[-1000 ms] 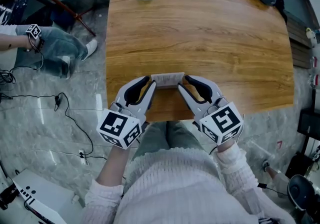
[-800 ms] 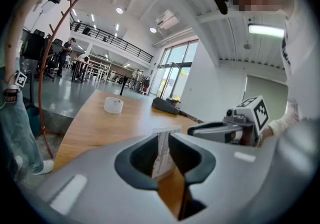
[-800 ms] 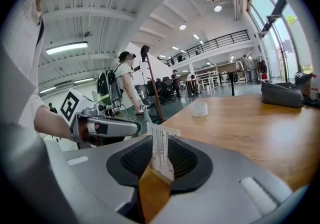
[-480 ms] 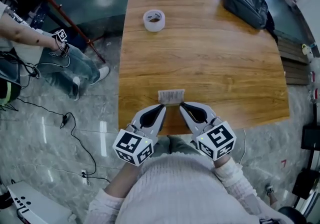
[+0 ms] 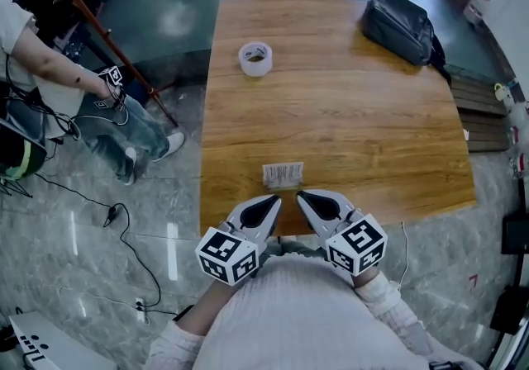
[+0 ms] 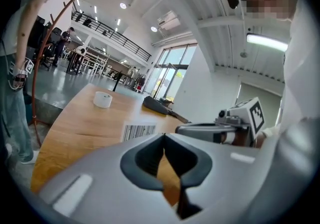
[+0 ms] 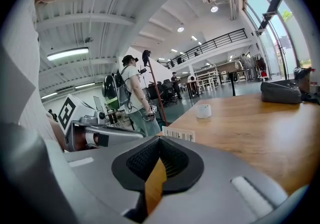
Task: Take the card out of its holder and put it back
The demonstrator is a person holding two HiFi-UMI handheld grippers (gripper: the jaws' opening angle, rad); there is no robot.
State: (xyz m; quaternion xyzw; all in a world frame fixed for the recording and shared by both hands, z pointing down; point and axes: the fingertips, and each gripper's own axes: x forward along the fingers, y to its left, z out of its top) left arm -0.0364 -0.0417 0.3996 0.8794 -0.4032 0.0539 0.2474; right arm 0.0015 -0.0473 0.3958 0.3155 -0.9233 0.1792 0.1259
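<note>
Barcode (image 5: 283, 172) on card (image 5: 283, 184), digits apparently unreadable

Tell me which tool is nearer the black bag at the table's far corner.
Right. The right tool is at the near edge of the wooden table, on the side of the black soft bag. The left tool is beside it, further from the bag.

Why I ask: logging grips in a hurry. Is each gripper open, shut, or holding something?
Left gripper: shut, just closed, holding nothing.
Right gripper: shut, just closed, holding nothing.
</note>
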